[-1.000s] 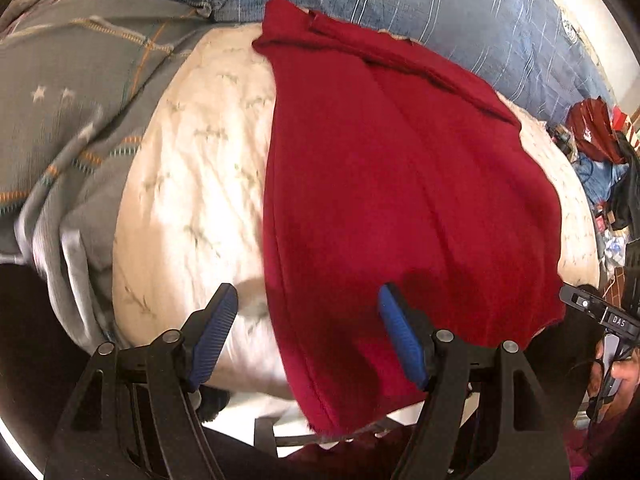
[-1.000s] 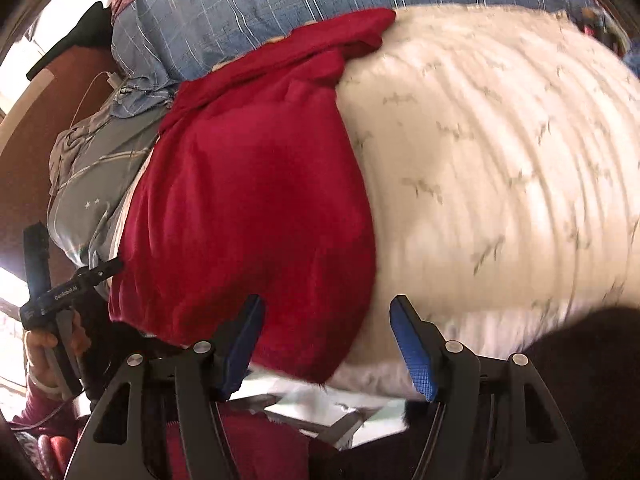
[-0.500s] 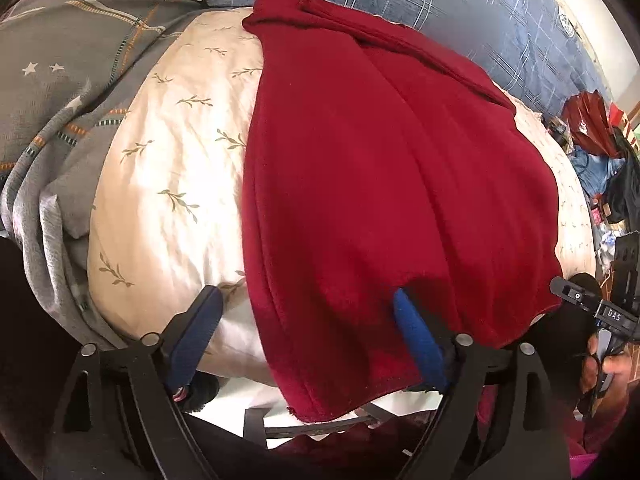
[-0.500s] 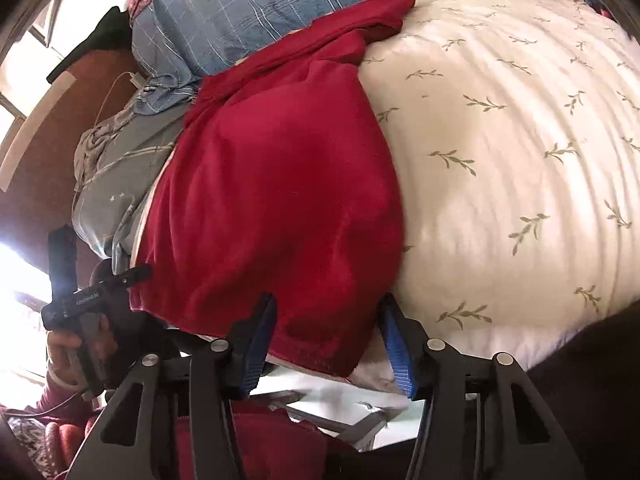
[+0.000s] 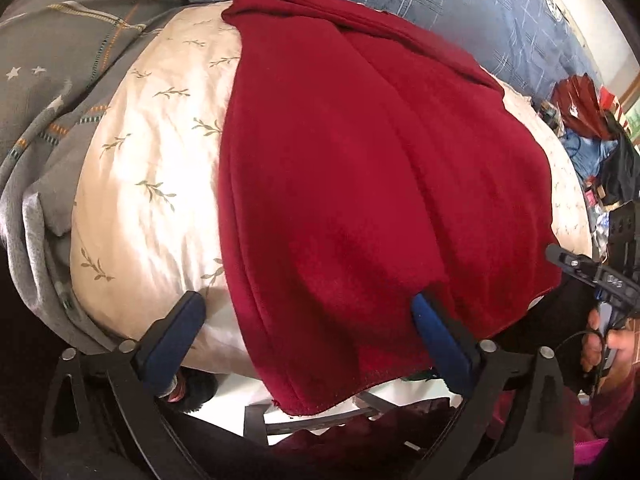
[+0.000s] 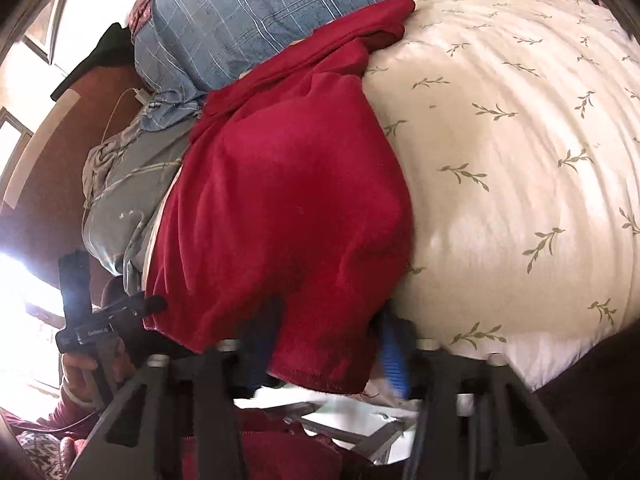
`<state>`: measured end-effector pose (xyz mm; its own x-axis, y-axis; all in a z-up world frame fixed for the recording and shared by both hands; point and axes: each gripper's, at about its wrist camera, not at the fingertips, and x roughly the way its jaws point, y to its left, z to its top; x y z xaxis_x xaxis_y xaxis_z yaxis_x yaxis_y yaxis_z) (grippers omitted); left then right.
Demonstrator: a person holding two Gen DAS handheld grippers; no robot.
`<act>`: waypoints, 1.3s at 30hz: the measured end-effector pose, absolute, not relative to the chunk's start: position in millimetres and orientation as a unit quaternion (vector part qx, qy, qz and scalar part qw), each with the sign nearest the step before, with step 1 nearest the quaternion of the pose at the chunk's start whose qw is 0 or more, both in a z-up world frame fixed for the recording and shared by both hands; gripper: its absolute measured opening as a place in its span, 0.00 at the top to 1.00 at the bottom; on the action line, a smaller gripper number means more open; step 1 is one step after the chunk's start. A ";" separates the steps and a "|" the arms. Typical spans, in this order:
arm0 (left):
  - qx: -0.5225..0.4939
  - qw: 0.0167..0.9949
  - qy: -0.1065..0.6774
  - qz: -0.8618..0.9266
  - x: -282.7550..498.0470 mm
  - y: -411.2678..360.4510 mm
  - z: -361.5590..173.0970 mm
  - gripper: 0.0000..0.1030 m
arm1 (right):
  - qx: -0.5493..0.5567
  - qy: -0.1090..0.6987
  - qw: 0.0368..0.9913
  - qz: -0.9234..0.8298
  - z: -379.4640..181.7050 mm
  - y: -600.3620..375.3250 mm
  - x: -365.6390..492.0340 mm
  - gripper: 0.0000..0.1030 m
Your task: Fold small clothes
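The right gripper [image 6: 328, 344] has just closed its jaws on the red garment's [image 6: 280, 200] near hem over the leaf-print pillow [image 6: 520, 160]; the left gripper [image 5: 304, 332] has spread its jaws wide, empty, so a fold looks imminent.

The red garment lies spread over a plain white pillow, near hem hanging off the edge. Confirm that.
Not quite. The red garment does overhang the near edge, but the pillow is cream with a green leaf-sprig print, not plain white, as the right wrist view shows.
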<state>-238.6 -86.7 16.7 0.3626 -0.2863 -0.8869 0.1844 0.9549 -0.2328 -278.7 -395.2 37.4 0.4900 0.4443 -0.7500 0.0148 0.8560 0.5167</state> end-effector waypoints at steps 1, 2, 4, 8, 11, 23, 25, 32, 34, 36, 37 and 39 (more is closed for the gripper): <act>-0.046 0.826 0.544 -0.141 -239.4 -85.4 17.8 0.15 | 0.232 0.492 0.830 0.127 35.5 -394.1 -277.2 0.85; -0.045 0.828 0.541 -0.137 -241.3 -82.4 19.1 0.33 | 0.230 0.493 0.830 0.125 35.3 -393.8 -277.4 0.87; -0.041 0.835 0.533 -0.133 -243.5 -78.5 23.4 0.74 | 0.224 0.487 0.834 0.132 41.1 -391.1 -279.7 0.88; -0.058 0.826 0.535 -0.166 -242.7 -73.6 29.0 0.93 | 0.232 0.461 0.843 0.150 59.9 -391.7 -287.1 0.89; -0.069 0.833 0.516 -0.186 -248.4 -68.5 46.0 0.93 | 0.224 0.441 0.853 0.163 80.1 -389.8 -297.1 0.90; -0.047 0.833 0.528 -0.156 -258.7 -45.4 37.1 0.95 | 0.188 0.502 0.825 0.180 54.0 -370.7 -301.6 0.90; -0.052 0.833 0.530 -0.151 -256.9 -46.7 35.0 0.95 | 0.192 0.505 0.822 0.179 53.6 -372.6 -299.9 0.90; -0.035 0.836 0.531 -0.133 -257.1 -57.3 30.2 0.92 | 0.192 0.518 0.814 0.177 48.0 -370.2 -297.3 0.89; -0.035 0.834 0.535 -0.125 -253.9 -59.1 28.3 0.88 | 0.196 0.522 0.811 0.176 46.4 -370.3 -295.8 0.87; -0.036 0.833 0.538 -0.123 -253.0 -59.8 27.4 0.82 | 0.198 0.529 0.807 0.175 44.3 -370.5 -294.5 0.86; -0.035 0.833 0.538 -0.122 -253.1 -60.1 27.1 0.76 | 0.200 0.531 0.805 0.174 43.5 -370.5 -293.8 0.85; -0.033 0.834 0.537 -0.121 -253.3 -60.2 26.7 0.66 | 0.209 0.537 0.799 0.173 40.5 -372.6 -292.2 0.84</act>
<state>-253.3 -60.2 26.7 0.3930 -0.2377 -0.8883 0.1661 0.9685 -0.1857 -292.2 -372.6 40.5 0.3634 0.5006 -0.7857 -0.0507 0.8527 0.5199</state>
